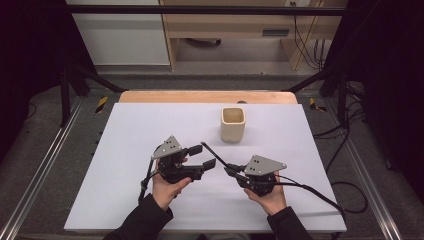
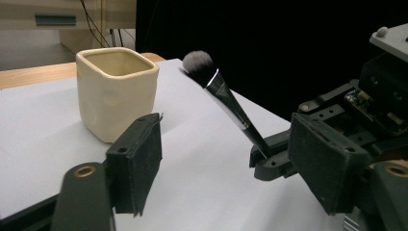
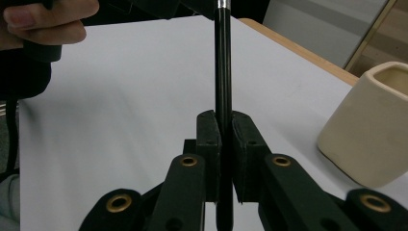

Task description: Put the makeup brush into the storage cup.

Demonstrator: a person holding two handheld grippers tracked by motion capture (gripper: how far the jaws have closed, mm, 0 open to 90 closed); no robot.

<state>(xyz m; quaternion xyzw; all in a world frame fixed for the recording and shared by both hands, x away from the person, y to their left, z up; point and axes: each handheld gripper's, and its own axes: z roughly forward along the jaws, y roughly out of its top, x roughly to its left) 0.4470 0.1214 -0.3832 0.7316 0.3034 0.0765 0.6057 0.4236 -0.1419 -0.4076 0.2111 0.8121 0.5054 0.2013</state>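
Slim black makeup brush [image 2: 226, 98], grey bristles up, tilts just beside the cream cup [image 2: 116, 91]; right claw [image 3: 225, 144] clamps its handle, left claw [image 2: 231, 168] gapes wide, empty.

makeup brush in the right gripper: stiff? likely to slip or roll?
The makeup brush looks stiff: its handle runs straight out from the right gripper. The glossy handle could slip or pivot. Being round, it would probably roll if dropped on the table.
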